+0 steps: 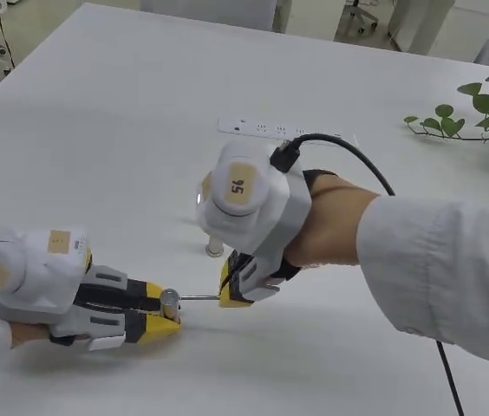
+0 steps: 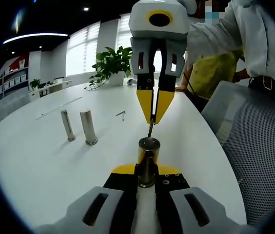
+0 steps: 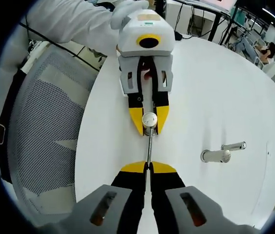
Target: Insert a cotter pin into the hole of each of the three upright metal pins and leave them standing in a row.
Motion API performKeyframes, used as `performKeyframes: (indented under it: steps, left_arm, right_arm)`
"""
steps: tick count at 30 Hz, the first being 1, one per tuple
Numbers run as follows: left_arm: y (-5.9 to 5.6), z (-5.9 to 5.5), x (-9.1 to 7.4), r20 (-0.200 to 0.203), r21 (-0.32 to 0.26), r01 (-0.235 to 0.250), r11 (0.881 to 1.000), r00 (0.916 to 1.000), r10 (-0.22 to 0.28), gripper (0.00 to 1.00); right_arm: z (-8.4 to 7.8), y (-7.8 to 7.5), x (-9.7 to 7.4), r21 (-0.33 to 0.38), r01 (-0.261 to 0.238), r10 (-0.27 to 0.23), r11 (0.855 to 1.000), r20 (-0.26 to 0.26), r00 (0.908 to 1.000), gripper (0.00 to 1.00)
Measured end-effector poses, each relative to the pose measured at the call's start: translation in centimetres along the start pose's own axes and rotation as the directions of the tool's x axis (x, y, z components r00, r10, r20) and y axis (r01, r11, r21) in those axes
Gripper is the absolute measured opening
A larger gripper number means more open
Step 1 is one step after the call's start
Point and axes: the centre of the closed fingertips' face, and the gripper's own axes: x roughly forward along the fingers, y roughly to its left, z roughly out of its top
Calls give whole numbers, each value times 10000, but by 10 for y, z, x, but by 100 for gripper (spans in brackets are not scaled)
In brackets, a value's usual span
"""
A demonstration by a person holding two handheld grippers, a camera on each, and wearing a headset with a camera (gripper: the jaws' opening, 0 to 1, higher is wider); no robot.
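My left gripper (image 1: 166, 317) (image 2: 148, 171) is shut on an upright metal pin (image 1: 170, 302) (image 2: 148, 153) near the table's front edge. Facing it, my right gripper (image 1: 234, 295) (image 3: 148, 167) is shut on a thin cotter pin (image 1: 199, 297) (image 3: 149, 146). The cotter pin's tip reaches the side of the held metal pin (image 3: 149, 121) near its top. Two more metal pins (image 2: 68, 125) (image 2: 88, 126) stand side by side on the table, apart from the grippers. One of them (image 1: 215, 248) peeks out behind the right gripper. A spare cotter pin (image 2: 122, 114) lies beyond them.
A white power strip (image 1: 283, 132) lies at the middle back of the white table (image 1: 97, 130), with a black cable (image 1: 348, 152) running to the right gripper. A leafy plant (image 1: 487, 108) trails in at the back right. A mesh chair (image 3: 49, 146) stands beside the table.
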Motion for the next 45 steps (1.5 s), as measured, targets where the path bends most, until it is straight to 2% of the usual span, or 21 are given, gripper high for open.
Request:
performKeyframes:
  steps: [11,21,24,32,45]
  left_arm:
    - [-2,-1,0,-103,69,177,9998,9998,-176,11]
    - [-3,0,-1,-233,158,363,9992,9991,-360,11]
    - [-3,0,-1,-249,179,386,9991,9990,-382,11]
    - [-4,-1,-1,-286,161,415,9990,9988,-410,11]
    - [-7,-1,1,-310,146,456,9989,9985,-451,11]
  right_arm:
    - [4,0,2,-553,-63,61,9984,-45,10000,3]
    - [7,-6,3,-1895,3,-31,9819,-148,9999,3]
    - [8,-7,4,-2078,-25,-6,9782,-150,9999,3]
    - [12,-7,6,-2296,-185,164,9731,-110,9998,3]
    - [19,-4,13,-2188,-380,392,9750,9,9992,3]
